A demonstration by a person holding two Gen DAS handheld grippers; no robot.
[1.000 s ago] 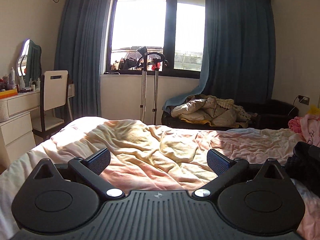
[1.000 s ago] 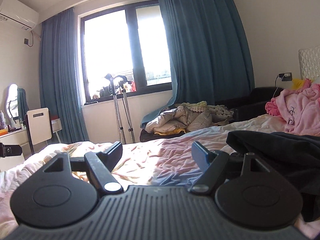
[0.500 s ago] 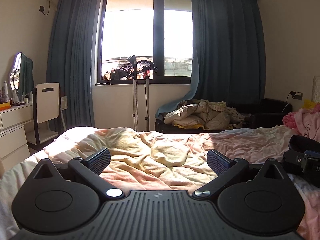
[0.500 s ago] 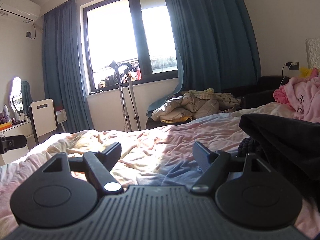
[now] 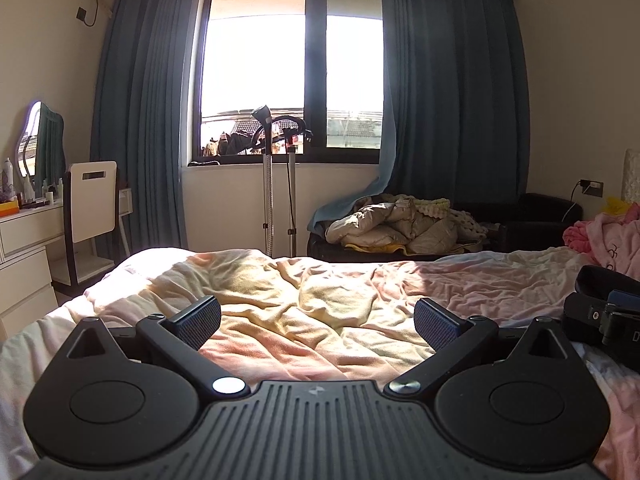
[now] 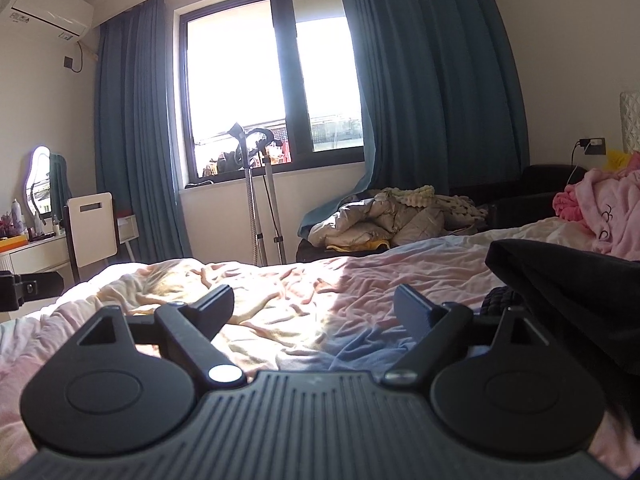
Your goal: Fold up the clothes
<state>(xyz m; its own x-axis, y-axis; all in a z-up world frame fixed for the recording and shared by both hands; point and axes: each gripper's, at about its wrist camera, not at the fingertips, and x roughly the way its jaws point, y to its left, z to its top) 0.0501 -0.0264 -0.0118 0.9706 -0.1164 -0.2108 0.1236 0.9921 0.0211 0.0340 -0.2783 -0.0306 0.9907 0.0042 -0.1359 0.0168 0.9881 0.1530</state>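
A black garment (image 6: 568, 280) lies crumpled on the bed at the right, just beside my right gripper (image 6: 314, 308). That gripper's jaws are opening, with only the rumpled pink and yellow sheet (image 6: 280, 280) showing between them. A pink garment (image 6: 608, 208) is heaped further back on the right. My left gripper (image 5: 318, 322) hovers open and empty over the sunlit sheet (image 5: 480, 280). In the left wrist view the same pink garment (image 5: 612, 236) lies far right, with the other gripper's black body (image 5: 592, 312) at the right edge.
Beyond the bed stand a garment steamer pole (image 5: 268, 184), a window with blue curtains (image 5: 452, 120), and a dark sofa piled with a beige quilted coat (image 5: 400, 228). A white chair (image 5: 90, 204) and dressing table (image 5: 28, 232) are on the left.
The right gripper's jaws have spread a little wider. Both views have levelled out and shifted slightly, and the black garment sits a bit further right in the right wrist view.
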